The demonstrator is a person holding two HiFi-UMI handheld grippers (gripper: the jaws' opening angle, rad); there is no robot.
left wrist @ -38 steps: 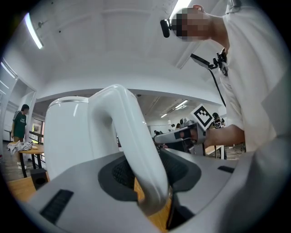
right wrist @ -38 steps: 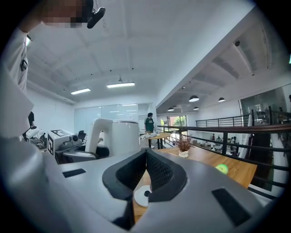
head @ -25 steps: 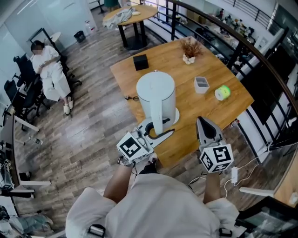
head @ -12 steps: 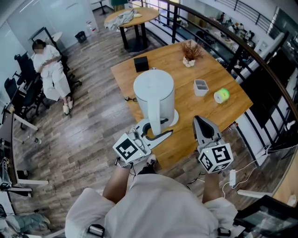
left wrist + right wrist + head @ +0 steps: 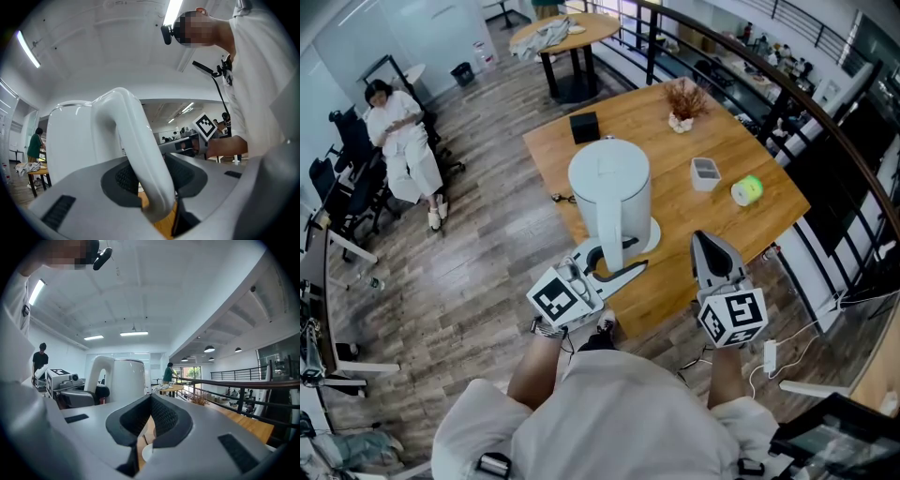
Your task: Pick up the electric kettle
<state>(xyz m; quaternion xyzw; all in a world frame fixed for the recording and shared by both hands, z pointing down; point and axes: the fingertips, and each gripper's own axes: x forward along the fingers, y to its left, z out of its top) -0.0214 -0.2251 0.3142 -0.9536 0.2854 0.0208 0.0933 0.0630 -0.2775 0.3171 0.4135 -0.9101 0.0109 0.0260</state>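
Note:
A white electric kettle stands on its round base near the front of the wooden table. My left gripper reaches in level from the table's near edge. In the left gripper view its jaws are closed round the curved white handle, with the dark pads against it on both sides. My right gripper hovers over the table to the right of the kettle, jaws together and holding nothing. The right gripper view shows the kettle ahead on the left, with the left gripper at its handle.
On the table behind the kettle are a black box, a dried plant, a small white container and a green roll. A dark railing runs along the right. A person sits at far left.
The kettle and my left gripper sit very slightly further left in the head view than a second ago. My right gripper has stayed where it was.

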